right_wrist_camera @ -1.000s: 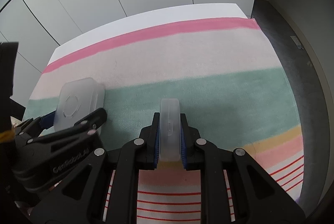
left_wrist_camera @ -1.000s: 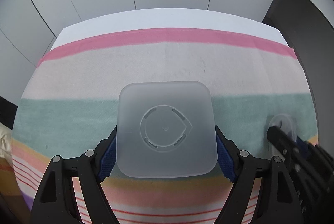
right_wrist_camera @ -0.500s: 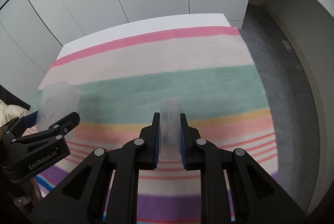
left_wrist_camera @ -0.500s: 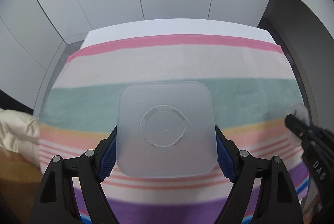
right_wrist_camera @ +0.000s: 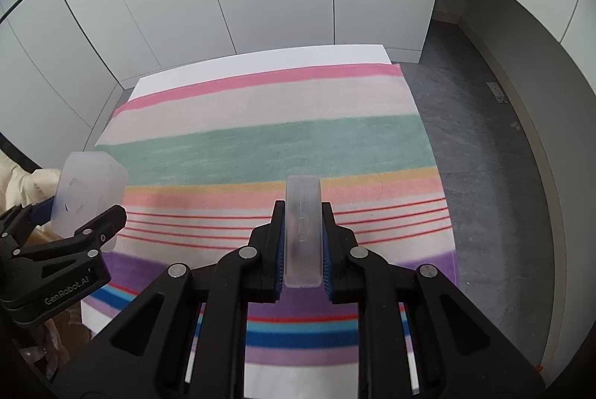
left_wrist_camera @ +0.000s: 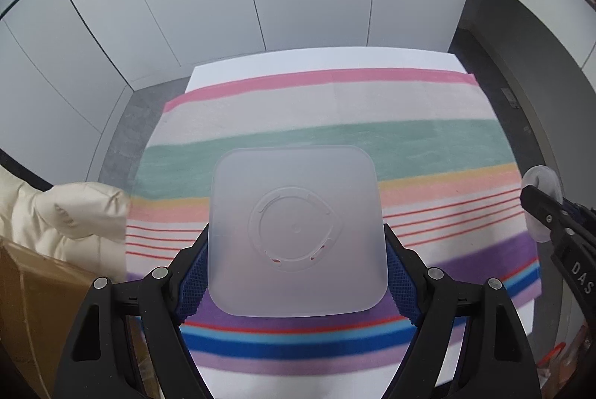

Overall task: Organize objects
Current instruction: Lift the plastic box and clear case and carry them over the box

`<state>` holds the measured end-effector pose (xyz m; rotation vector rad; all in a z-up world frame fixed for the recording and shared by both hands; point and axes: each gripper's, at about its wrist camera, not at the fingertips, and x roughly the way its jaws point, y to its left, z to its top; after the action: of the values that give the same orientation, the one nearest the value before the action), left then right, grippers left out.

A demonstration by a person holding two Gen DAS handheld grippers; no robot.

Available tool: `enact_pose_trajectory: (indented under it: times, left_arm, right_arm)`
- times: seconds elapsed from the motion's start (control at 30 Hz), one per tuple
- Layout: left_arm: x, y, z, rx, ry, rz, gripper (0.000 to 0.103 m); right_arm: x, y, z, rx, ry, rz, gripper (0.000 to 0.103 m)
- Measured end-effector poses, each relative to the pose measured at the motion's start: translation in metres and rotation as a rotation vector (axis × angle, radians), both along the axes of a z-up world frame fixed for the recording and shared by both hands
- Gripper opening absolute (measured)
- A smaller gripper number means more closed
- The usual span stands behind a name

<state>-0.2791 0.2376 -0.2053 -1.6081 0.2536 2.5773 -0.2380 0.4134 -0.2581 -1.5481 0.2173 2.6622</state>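
My left gripper (left_wrist_camera: 296, 272) is shut on a frosted square plastic box (left_wrist_camera: 296, 231), its bottom with a round moulded mark facing the camera. In the right wrist view the same box (right_wrist_camera: 87, 190) shows at the left, high above the table. My right gripper (right_wrist_camera: 301, 246) is shut on a frosted plastic lid (right_wrist_camera: 302, 231), held on edge between the blue pads. The lid (left_wrist_camera: 542, 198) also shows at the right edge of the left wrist view. Both grippers hang well above a striped cloth (left_wrist_camera: 335, 138).
The striped cloth (right_wrist_camera: 279, 138) covers a white table (right_wrist_camera: 260, 64) that stands against white wall panels. Grey floor (right_wrist_camera: 484, 157) runs along the right side. A cream padded garment (left_wrist_camera: 63, 216) and a brown cardboard box (left_wrist_camera: 26, 306) lie at the left.
Both grippers have risen and drawn back from the table with the box and the lid. The cloth looks smaller, and its near purple and blue stripes, the floor and the garment came into view.
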Motion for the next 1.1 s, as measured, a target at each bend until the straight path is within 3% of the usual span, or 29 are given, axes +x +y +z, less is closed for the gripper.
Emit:
enact_pose_trajectory:
  times: [0.23, 0.47, 0.77, 1.1]
  left_arm:
    - [0.021, -0.022, 0.025, 0.022, 0.012, 0.022, 0.082]
    - [0.04, -0.073, 0.048, 0.038, 0.032, 0.095, 0.082]
    - [0.076, -0.209, 0.07, 0.053, 0.065, 0.305, 0.082]
    - [0.129, -0.366, 0.081, 0.009, 0.092, 0.564, 0.082]
  right_arm:
    - [0.017, -0.022, 0.024, 0.014, 0.016, 0.033, 0.017]
    - [0.021, -0.068, 0.044, 0.023, 0.033, 0.113, 0.017]
    - [0.027, -0.185, 0.067, 0.014, 0.055, 0.297, 0.017]
    - [0.056, -0.359, 0.081, -0.027, 0.038, 0.557, 0.017]
